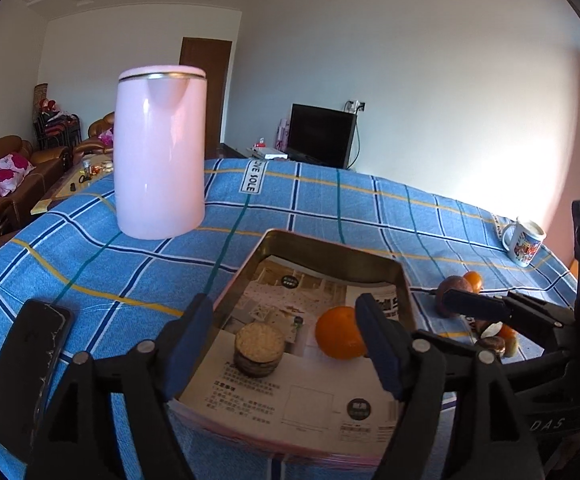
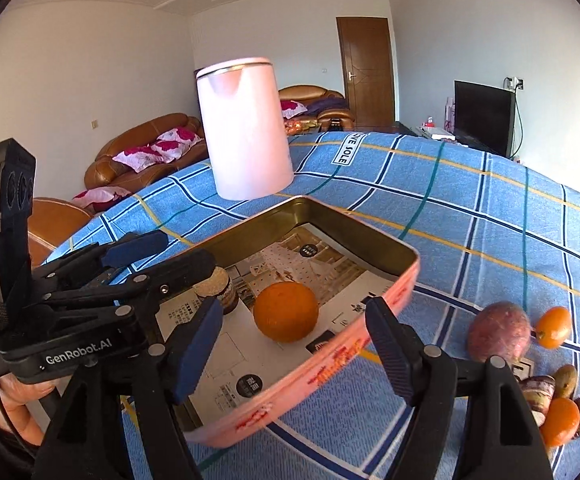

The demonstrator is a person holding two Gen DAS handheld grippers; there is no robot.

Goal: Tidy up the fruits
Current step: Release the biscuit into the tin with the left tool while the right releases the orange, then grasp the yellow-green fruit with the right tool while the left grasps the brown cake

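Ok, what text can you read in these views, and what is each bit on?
"GenRobot.AI": on the left gripper body.
"VE SOLE": on the tablecloth label, start cut off.
"DAS": on the right gripper body, partly cut off.
Paper lining the tin: print too small to read.
Red writing on the tin's side: blurred.
Mug print: unreadable.

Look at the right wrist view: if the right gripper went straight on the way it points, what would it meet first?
Probably the pink tin tray's near wall, which lies between the open right gripper's fingers; the orange sits beyond it. Depth is uncertain.
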